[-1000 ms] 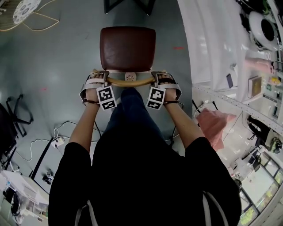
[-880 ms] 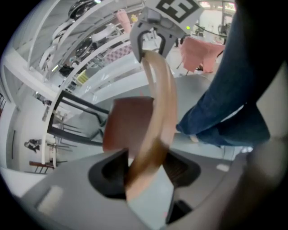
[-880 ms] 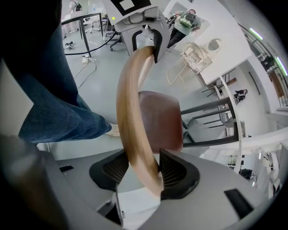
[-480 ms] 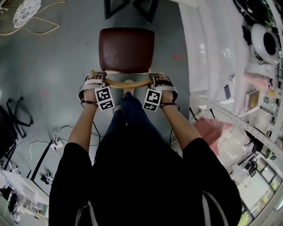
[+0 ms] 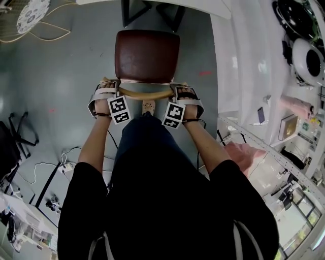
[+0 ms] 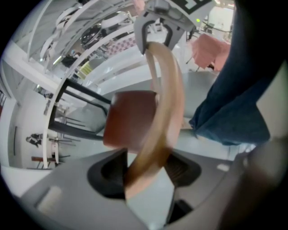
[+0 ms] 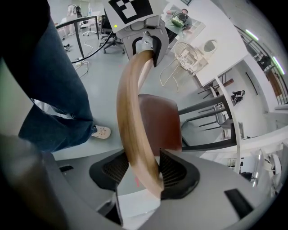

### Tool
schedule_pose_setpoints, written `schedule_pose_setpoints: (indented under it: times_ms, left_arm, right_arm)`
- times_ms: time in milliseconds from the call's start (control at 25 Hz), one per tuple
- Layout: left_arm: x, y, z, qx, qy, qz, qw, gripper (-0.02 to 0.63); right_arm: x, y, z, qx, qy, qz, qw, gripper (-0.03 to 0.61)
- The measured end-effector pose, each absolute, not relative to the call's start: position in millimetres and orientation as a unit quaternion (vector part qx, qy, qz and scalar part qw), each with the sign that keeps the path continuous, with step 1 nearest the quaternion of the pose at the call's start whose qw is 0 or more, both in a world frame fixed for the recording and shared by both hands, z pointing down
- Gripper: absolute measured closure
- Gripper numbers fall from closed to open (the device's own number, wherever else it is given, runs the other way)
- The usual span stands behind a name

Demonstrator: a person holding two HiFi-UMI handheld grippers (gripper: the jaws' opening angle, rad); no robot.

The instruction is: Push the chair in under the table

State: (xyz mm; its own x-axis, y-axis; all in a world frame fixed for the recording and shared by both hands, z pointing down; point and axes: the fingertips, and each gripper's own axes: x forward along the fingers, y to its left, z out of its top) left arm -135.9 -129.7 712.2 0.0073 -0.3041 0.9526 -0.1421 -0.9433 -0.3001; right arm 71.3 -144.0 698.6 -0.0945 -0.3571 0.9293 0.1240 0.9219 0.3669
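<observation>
Grey floor (image 5: pixel 66 76) carries the chair (image 5: pixel 147 53), its brown seat just short of the white table (image 5: pixel 203 7). Each gripper bears black-and-white square markers (image 5: pixel 118 109). The left gripper (image 5: pixel 112 84) and right gripper (image 5: pixel 179 87) each clamp the curved wooden backrest (image 5: pixel 147 94), one at either end.

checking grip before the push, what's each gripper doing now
left gripper: closed on the chair back rail
right gripper: closed on the chair back rail too
</observation>
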Motion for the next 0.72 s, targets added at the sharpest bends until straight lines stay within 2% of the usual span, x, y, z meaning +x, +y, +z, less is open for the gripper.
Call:
schedule_pose_setpoints:
  times_ms: [720]
  left_arm:
    - [-150.8, -225.3, 714.9, -0.711, 0.149, -0.682, 0.081, 0.362]
  right_arm:
    - [56.8, -235.3, 701.0, 0.088, -0.704, -0.175, 0.682, 0.373]
